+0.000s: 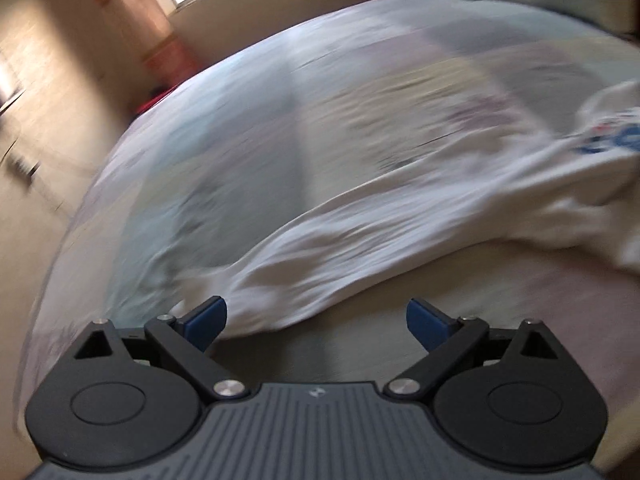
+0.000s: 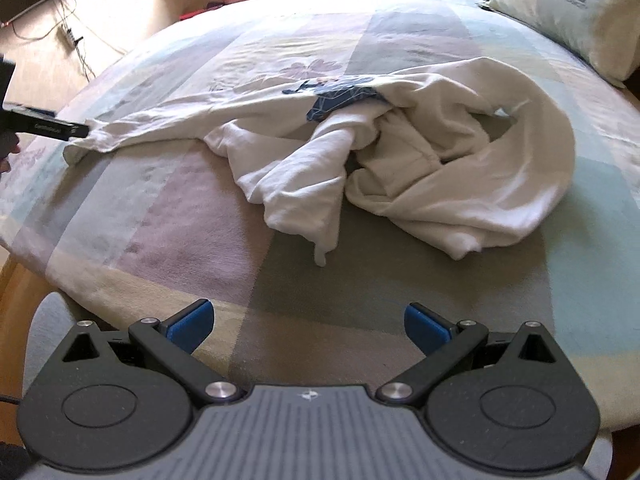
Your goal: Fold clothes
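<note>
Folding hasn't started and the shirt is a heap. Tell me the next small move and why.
Probably close the left gripper on the stretched-out end of the white sweatshirt that lies just ahead of its open fingers. The garment sits crumpled on the bedspread, neither gripper holds it, and the right gripper hangs open at the bed's near edge, apart from the cloth.

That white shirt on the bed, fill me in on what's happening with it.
A person is working with a gripper in each hand to fold a white shirt, which lies crumpled on the patchwork bedspread, not yet folded. The left gripper is open, right at one stretched-out end of the shirt, with cloth by its left finger; its view is blurred. The right gripper is open too, over the near edge of the bed, apart from the shirt. A pillow sits at the far corner.
</note>
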A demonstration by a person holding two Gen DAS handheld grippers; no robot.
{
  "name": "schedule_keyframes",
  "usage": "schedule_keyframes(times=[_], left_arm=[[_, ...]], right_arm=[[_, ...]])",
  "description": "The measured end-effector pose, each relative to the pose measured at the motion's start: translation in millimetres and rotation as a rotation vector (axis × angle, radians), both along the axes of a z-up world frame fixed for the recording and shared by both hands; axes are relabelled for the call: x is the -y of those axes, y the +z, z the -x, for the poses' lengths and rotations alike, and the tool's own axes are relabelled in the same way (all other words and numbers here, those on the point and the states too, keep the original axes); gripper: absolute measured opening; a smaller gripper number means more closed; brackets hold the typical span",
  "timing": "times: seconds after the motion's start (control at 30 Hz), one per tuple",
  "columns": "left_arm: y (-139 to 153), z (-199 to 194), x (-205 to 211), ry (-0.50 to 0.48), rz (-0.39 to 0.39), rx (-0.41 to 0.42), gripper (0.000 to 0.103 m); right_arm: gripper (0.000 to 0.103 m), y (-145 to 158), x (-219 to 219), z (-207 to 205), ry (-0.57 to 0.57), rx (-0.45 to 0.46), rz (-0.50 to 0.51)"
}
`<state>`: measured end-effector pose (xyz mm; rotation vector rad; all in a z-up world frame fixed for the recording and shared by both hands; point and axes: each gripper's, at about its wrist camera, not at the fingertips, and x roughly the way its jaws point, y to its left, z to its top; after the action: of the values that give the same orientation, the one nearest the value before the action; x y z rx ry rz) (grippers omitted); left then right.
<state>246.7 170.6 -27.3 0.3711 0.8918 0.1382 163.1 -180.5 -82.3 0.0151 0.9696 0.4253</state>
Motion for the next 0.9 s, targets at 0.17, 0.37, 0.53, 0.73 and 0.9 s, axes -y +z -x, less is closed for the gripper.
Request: schedule_keyframes(times=[0.17,0.37,0.53,0.73,0.9], left_arm=[[2.1,-4.8,84.9,-0.182,0.046,-0.005,0.097],[-12.6,-4.3,176.0,-0.333,0.138,-0.005,0.097],[-29.5,-8.6,235.5,-0.39,0.152,0.009,0.097],[-61.3,-30.7,266.4,-0.312,0.077,0.032,0.097],[-86.1,-34.2,233.3,-0.131,0.045,0.026,0.098]], right_arm=[[0.103,3.2,18.4,8.1,-0.032,0.01,-0.024],[0.103,-1.5,36.6,10.1,-0.074,0.001,-0.046],[0.103,-9.4,51.8,9.8,-0.11,-0.016,-0.061],[0.103,-15.6,66.4,7.3,-0.143,-0.029,-0.07],[0.103,-17.7,74.3,5.3,-0.16,-0.036,-0.067]])
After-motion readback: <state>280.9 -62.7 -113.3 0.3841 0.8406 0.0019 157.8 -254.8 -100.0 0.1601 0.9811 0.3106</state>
